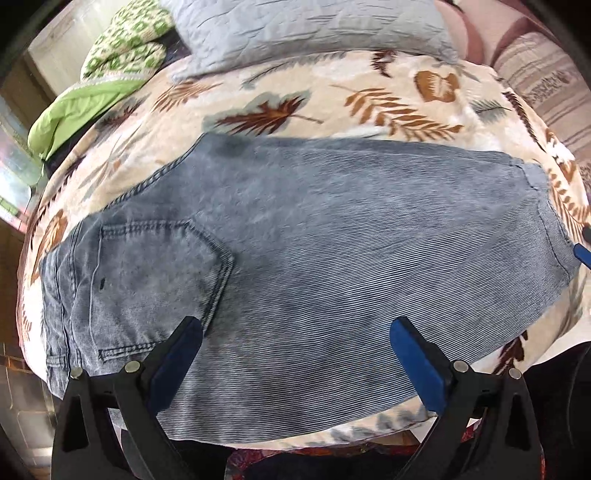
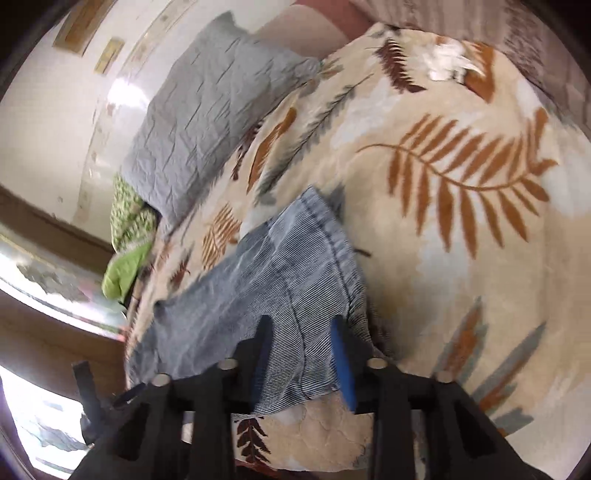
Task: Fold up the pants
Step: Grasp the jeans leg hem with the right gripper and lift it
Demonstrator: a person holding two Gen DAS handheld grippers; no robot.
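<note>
The faded blue-grey striped denim pants [image 1: 295,236] lay folded lengthwise on the cream leaf-print fleece blanket [image 1: 369,99], stitched back pocket [image 1: 155,280] ahead and left of the left gripper [image 1: 295,354]. That left gripper hung over the cloth with its jaws spread wide, nothing between them. Over at the leg end, the right gripper [image 2: 303,354] had its jaws parted either side of the hem [image 2: 325,229], blue pads [image 2: 343,365] clear of the fabric, so no grip there. The hem end sat rumpled and humped just ahead of those fingers. Here lay the risk, as I judged it: closing on only the top layer would peel the legs apart, and dragging the end could skew the long edges. The soft blanket might bunch and come up too. A grey quilted pillow [image 1: 303,29] sat far ahead, out of trouble.
</note>
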